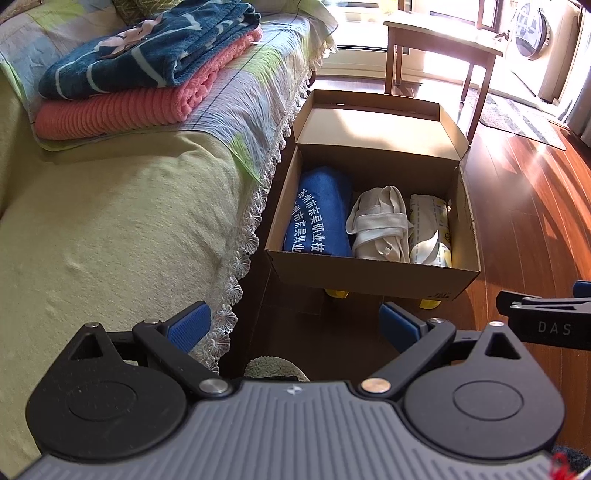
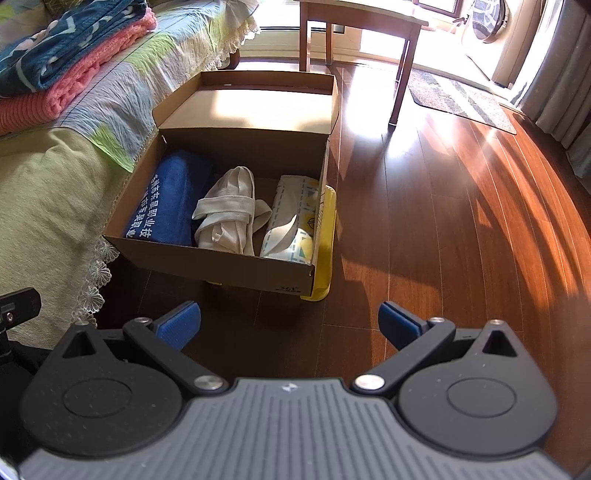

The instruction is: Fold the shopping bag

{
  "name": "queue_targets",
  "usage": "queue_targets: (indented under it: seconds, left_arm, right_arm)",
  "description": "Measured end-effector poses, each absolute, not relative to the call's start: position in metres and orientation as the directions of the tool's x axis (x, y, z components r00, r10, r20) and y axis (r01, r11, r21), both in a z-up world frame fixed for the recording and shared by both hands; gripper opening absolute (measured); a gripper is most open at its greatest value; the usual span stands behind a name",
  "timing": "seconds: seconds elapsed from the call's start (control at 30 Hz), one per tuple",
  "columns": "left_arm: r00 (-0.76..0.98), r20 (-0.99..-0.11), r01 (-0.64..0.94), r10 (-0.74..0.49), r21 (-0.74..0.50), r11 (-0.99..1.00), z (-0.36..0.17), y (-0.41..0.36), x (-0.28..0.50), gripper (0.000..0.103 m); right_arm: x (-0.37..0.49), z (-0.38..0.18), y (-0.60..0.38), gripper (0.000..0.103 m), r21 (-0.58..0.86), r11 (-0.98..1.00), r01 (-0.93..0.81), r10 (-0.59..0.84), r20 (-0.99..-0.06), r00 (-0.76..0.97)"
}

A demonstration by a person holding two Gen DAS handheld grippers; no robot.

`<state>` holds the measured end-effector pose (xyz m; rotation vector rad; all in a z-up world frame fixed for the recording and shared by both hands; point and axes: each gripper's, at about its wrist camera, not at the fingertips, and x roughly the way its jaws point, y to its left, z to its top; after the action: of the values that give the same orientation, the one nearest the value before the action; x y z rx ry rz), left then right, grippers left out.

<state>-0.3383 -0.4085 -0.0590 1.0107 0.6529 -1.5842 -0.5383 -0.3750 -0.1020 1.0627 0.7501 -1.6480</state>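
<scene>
An open cardboard box point(image 1: 369, 275) point(image 2: 221, 266) stands on the floor beside the bed. Inside lie a rolled blue bag with white characters point(image 1: 319, 214) point(image 2: 166, 205), a folded beige cloth bag point(image 1: 380, 225) point(image 2: 229, 214) and a white patterned bag point(image 1: 432, 229) point(image 2: 291, 221). My left gripper point(image 1: 295, 325) is open and empty, held in front of the box by the bed's edge. My right gripper point(image 2: 290, 321) is open and empty, above the floor in front of the box. The right gripper's side shows at the right of the left wrist view point(image 1: 546, 325).
A bed with a green cover point(image 1: 110, 229) point(image 2: 44, 199) lies to the left, with folded blue and pink blankets point(image 1: 140, 70) point(image 2: 70, 59) on it. A wooden table point(image 1: 439, 40) point(image 2: 362, 22) stands behind the box. A rug point(image 2: 461, 99) lies on the wood floor point(image 2: 461, 221).
</scene>
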Motion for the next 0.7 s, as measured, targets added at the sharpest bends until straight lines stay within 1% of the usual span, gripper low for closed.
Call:
queue_targets:
  seconds: [0.23, 0.7]
  left_arm:
    - [-0.036, -0.875, 0.966, -0.483, 0.095, -0.242, -0.062, -0.427, -0.342, 0.099]
    - [-0.055, -0.879, 0.944, -0.474, 0.109, -0.312, -0.072, -0.452, -0.369, 0.099]
  right_arm:
    - [-0.543, -0.107, -0.381, 0.102, 0.025, -0.321, 0.947, -0.403, -0.908, -0.113]
    - [-0.55, -0.119, -0.391, 0.102, 0.014, -0.344, 0.939, -0.38, -0.916, -0.126]
